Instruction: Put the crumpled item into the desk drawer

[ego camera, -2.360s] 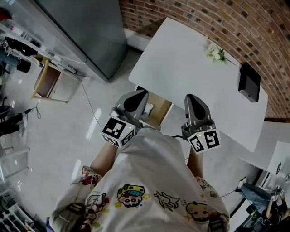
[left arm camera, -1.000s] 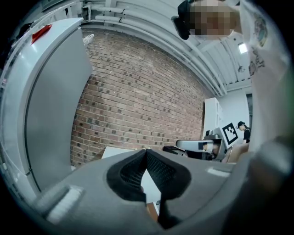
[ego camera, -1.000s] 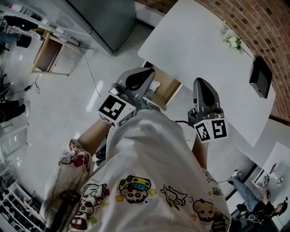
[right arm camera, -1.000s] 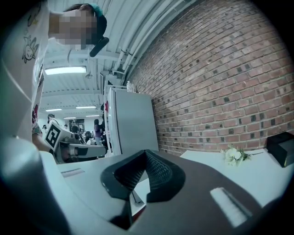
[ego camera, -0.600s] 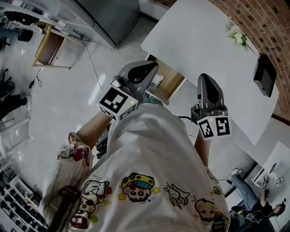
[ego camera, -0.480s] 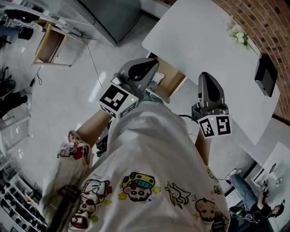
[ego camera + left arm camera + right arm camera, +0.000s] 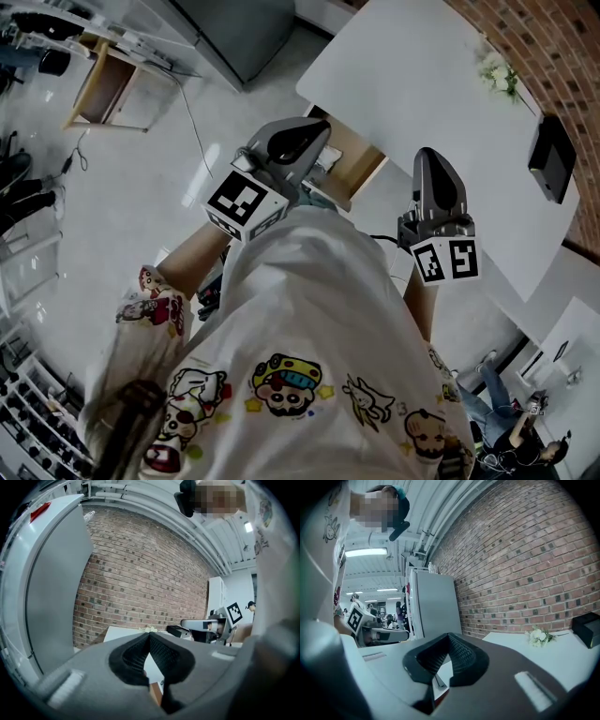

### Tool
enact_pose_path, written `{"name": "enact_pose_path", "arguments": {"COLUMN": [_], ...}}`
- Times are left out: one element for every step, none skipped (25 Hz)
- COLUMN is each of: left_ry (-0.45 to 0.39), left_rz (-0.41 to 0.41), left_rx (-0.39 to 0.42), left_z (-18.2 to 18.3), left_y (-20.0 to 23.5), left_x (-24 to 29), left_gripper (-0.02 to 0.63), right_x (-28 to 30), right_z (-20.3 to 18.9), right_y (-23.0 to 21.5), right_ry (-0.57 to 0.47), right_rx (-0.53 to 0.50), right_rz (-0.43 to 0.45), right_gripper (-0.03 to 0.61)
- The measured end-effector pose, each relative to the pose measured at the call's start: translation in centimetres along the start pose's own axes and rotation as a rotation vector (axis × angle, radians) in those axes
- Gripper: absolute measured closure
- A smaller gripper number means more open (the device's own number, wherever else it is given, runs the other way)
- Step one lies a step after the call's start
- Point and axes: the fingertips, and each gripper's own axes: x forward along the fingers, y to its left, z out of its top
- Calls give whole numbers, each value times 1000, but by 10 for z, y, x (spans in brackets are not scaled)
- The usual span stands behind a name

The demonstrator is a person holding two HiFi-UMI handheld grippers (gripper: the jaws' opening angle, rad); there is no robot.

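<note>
The desk drawer (image 7: pixel 354 175) stands pulled out under the white desk (image 7: pixel 412 84), its wooden inside showing. A small pale lump (image 7: pixel 324 166), too small to identify, lies at the drawer's left end, partly hidden by my left gripper (image 7: pixel 317 131). That gripper hovers over the drawer's left side, jaws shut and empty; its own view shows the tips meeting (image 7: pixel 150 637). My right gripper (image 7: pixel 427 157) hangs to the right of the drawer at the desk's front edge, also shut with nothing in it (image 7: pixel 449 637).
A flower sprig (image 7: pixel 499 75) and a black box (image 7: pixel 551 157) sit on the desk by the brick wall. A grey fridge (image 7: pixel 433 606) stands left of the desk. A wooden shelf unit (image 7: pixel 103 89) is on the floor at far left. A person's shirt fills the foreground.
Both grippers keep their places by the open drawer with jaws shut. The head camera has drifted, so the desk and drawer sit slightly higher in view.
</note>
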Motion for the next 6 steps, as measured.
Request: {"name": "enact_pose_path", "arguments": {"left_ry": [1,1,1,1,1,1], "left_rz": [1,3,5,7,9,11], "left_rx": [0,0,-1,-2,-3,-5], "left_z": [-1,-2,-2,-3,-3,-4], "left_y": [0,0,0,0,0,0], "left_x": [-1,-1,-2,-3,-4,-5], "left_gripper": [615,615,615,615,615,615], "right_x": [0,0,-1,-1,-1,-2], "right_z": [0,-1,-1,-1,-2,-2], "right_y": [0,0,1,1,1,2], "right_ry": [-2,-3,-4,-5,-6,-6], "right_rx": [0,1,2,3,4,6], "right_rz": [0,-1,-1,-1,-1,-1], "right_gripper": [569,569,569,571,569,569]}}
